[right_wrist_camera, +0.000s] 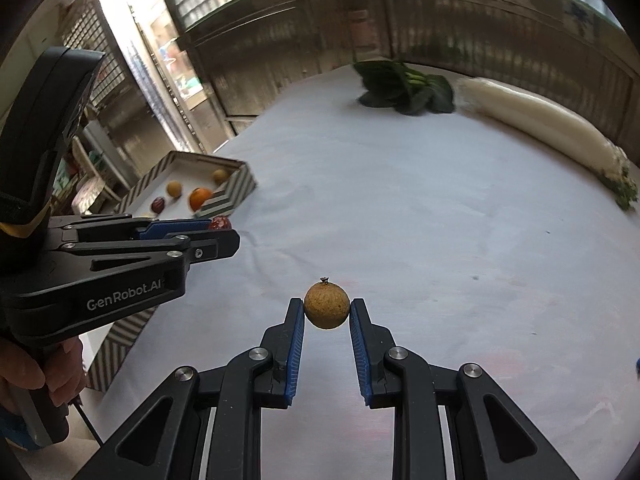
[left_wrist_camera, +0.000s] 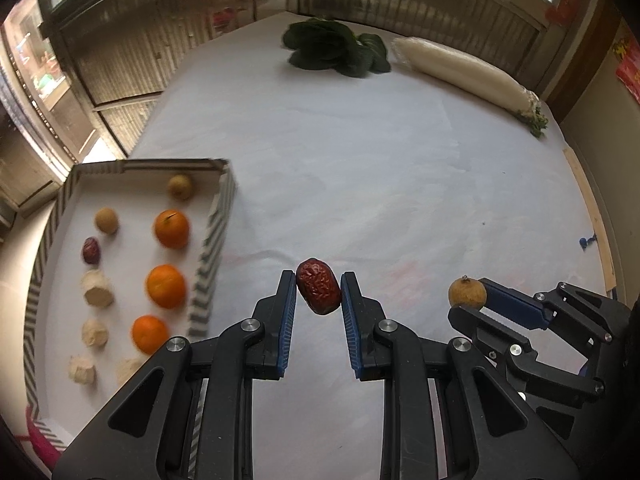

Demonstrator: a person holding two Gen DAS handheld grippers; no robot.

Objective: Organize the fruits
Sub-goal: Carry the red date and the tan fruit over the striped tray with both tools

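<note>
Mostly sorted: box [left_wrist_camera: 212,240] already holds three oranges, two longans, one date, pale chunks. Left gripper [left_wrist_camera: 319,292] clamped on red date [left_wrist_camera: 319,291], right gripper [right_wrist_camera: 327,307] clamped on longan [right_wrist_camera: 327,306], both lifted over table [left_wrist_camera: 380,184], beside box. Remaining: drop both in.

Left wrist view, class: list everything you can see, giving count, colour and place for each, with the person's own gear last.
Tray: one, striped rim, table's left
Oranges: three, orange, in tray
Longans: two, tan, tray's far end
Red date: one, dark red, in tray
Pale chunks: four, cream, tray's near side
Leafy greens: one bunch, dark green, far table
White radish: one, far right
Held date: one, red, in left gripper
Held longan: one, tan, in right gripper
</note>
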